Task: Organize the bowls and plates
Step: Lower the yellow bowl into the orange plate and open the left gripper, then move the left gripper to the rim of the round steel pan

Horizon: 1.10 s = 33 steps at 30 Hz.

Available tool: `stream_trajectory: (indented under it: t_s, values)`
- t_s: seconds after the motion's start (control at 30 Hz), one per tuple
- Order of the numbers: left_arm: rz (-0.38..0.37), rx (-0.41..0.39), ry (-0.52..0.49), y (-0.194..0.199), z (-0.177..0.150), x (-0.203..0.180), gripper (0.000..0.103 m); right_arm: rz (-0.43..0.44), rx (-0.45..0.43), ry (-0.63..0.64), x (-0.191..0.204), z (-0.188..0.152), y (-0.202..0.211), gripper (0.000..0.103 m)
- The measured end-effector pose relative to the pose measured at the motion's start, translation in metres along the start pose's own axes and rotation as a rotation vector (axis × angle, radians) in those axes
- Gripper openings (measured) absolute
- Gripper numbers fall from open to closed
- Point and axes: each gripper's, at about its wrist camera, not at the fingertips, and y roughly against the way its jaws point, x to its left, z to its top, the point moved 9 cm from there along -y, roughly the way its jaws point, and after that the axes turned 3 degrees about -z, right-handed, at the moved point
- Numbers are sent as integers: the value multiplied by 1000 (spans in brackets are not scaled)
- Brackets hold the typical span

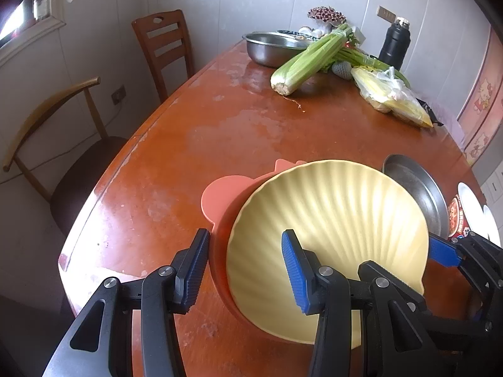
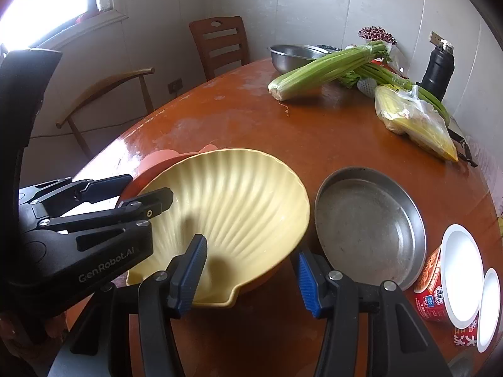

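Note:
A yellow shell-shaped plate rests tilted inside an orange bowl with ear handles on the wooden table. My left gripper is open, its jaws straddling the left rim of plate and bowl, one finger inside the plate. My right gripper is open, its jaws straddling the plate's near right rim. The right gripper shows at the right edge of the left wrist view, and the left gripper shows at the left of the right wrist view. A shallow steel plate lies just right of the yellow plate.
Two instant-noodle cups stand at the right table edge. At the far end are a steel basin, celery, bagged corn and a black flask. Two chairs stand along the left side.

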Motion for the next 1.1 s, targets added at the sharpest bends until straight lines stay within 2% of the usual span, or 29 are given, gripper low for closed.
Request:
stream_trajectory:
  t_s: [0.5, 0.83, 1.1]
  values:
    - [-4, -46, -9, 30, 12, -9, 49, 20, -53, -45, -10, 4, 24, 54]
    - [-41, -67, -74, 47, 25, -45, 50, 17, -115, -119, -40, 5, 56, 59]
    - [-105, -56, -140, 55, 38, -85, 52, 4, -157, -207, -75, -4, 82, 62]
